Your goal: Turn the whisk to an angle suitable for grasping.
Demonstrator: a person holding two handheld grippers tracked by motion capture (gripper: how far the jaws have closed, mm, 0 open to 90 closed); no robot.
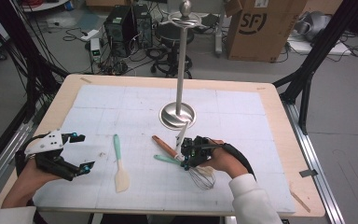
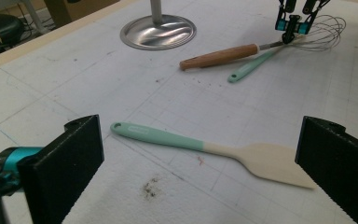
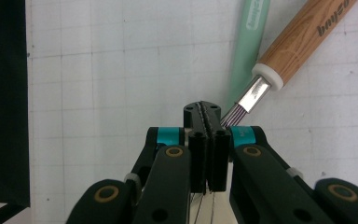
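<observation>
Pressing its black jaws tight together, the right gripper (image 3: pixel 206 114) sits low over the whisk (image 1: pixel 200 175), and thin wires show pinched in the seam between the pads, so it is clamped on the whisk's wire end, just past the metal collar where the wooden handle (image 3: pixel 303 35) begins. From the high view the right gripper (image 1: pixel 185 157) is close to the middle of the white gridded mat (image 1: pixel 242 121), the person's right hand (image 1: pixel 221 158) wrapped round its body, and the whisk's wire balloon lies on the mat just below that hand while its wooden handle runs up and to the left. A mint-green utensil handle (image 3: pixel 247 46) lies beside the whisk, crossing close under the wooden handle. Over on the left side, the left gripper (image 1: pixel 78 153) is held just above the mat with its jaws wide apart and nothing between them. Seen along those jaws, the spatula (image 2: pixel 205 149) with its mint handle and pale blade lies flat on the mat in front, in the gap's line of sight but untouched. Behind it all the steel stand (image 1: pixel 180 74) rises from its round base at the far middle of the mat, well apart from the left gripper, near the right one.
</observation>
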